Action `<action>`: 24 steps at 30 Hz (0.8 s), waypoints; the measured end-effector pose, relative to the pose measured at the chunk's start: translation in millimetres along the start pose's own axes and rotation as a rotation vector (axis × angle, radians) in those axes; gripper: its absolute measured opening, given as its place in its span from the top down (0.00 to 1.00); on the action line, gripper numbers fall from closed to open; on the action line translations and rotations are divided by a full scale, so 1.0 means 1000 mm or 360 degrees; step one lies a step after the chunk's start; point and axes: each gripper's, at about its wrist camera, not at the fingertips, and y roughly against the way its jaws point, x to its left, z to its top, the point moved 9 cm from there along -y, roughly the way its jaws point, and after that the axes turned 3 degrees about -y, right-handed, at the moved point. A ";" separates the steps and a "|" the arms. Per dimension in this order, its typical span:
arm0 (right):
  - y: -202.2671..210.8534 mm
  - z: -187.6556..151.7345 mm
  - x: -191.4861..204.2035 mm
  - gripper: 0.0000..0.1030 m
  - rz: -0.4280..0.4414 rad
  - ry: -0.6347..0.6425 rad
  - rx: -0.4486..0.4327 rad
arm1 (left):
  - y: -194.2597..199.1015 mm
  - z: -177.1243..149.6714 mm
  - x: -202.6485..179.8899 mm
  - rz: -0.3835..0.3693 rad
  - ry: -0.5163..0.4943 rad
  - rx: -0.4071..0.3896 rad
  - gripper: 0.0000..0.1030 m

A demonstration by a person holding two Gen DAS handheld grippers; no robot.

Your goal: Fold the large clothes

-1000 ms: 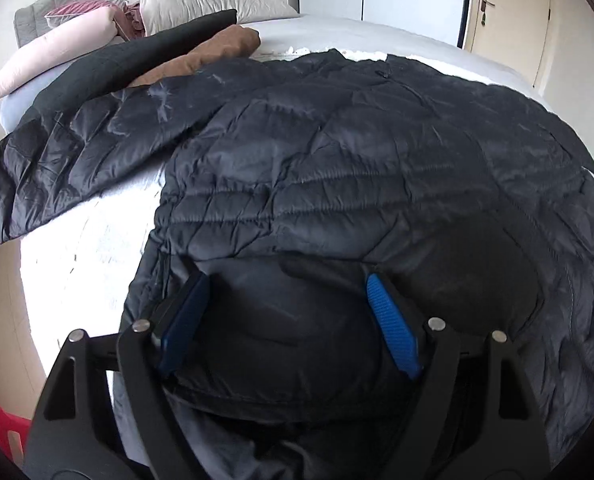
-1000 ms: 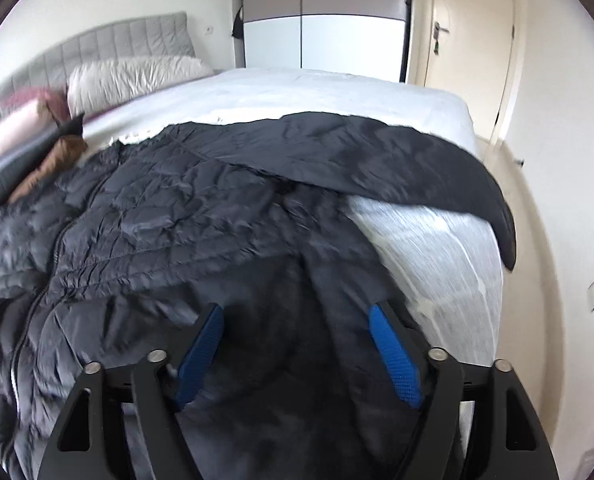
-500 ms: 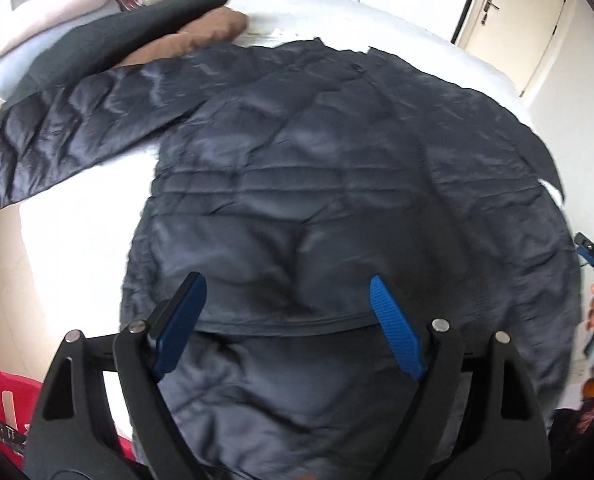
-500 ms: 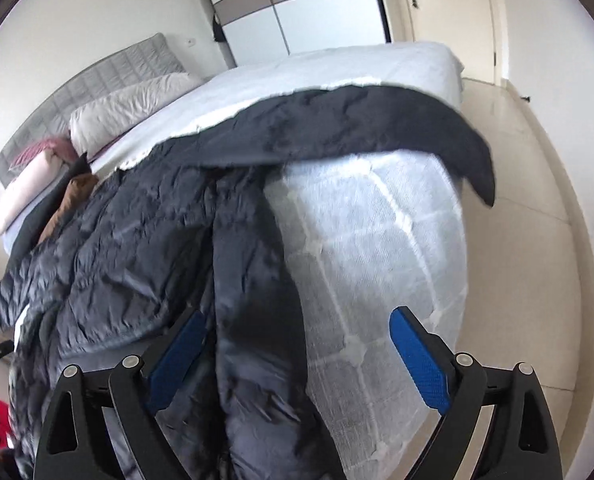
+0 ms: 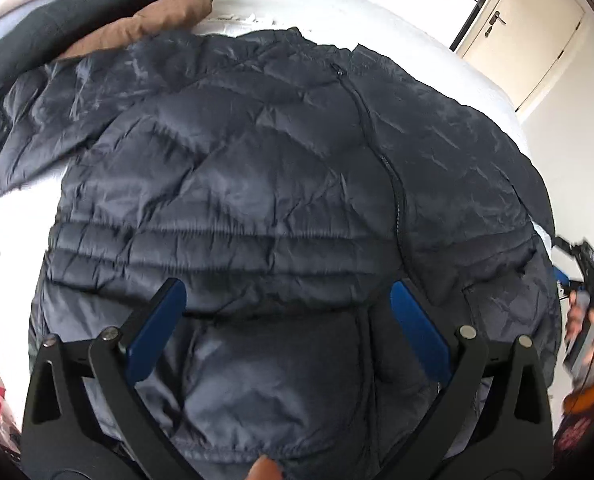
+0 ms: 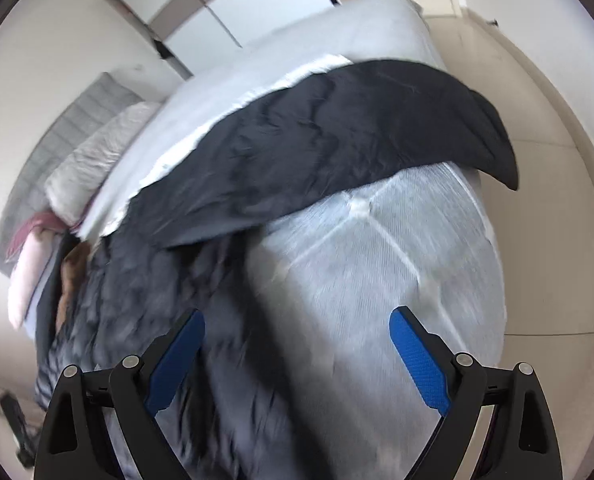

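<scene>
Jacket (image 5: 257,184) — dark quilted puffer, slick and faintly shiny, spread front-up across white bed (image 5: 337,8). Horizontal stitched channels across lower body, crumpled creases above, zipper (image 5: 393,184) curving down the middle. 1 sleeve (image 5: 29,120) stretched out to the left over the sheet, next to brown cushion (image 5: 157,20) and long black pillow (image 5: 77,4). Other sleeve (image 6: 357,136) lying across mattress corner (image 6: 397,260) in right wrist view, tapered cuff drooping past the edge above beige floor (image 6: 557,240). Mattress surface white, finely ribbed, with tufted seams meeting at a dimple. Grey padded headboard (image 6: 65,128) and pale pillows (image 6: 93,164) further back, blurred.

Left gripper (image 5: 289,320) hovering over the hem, blue textured pads (image 5: 415,332) spread wide, nothing between. Right gripper (image 6: 297,356) likewise released — 2 pads (image 6: 417,364) far apart, straddling jacket edge and bare mattress, clasping nothing. Cream door (image 5: 529,28) beyond the bed's far side.
</scene>
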 end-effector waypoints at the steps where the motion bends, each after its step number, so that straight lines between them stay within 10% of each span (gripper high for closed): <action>1: -0.007 0.012 -0.001 0.07 -0.0016 -0.0037 -0.0031 | 0.000 0.004 0.000 0.0036 -0.0031 -0.0029 0.01; 13: -0.023 0.107 -0.038 0.12 -0.0076 -0.0498 -0.0395 | -0.015 0.023 0.015 0.0042 -0.0011 -0.0075 0.01; 20: -0.010 0.123 -0.060 0.90 -0.0015 -0.0779 -0.0524 | -0.010 0.030 0.013 0.0002 -0.0009 -0.0111 0.01; 24: 0.015 0.128 -0.036 0.93 -0.0213 -0.0477 -0.0592 | -0.005 0.032 0.014 -0.0050 0.0008 -0.0115 0.01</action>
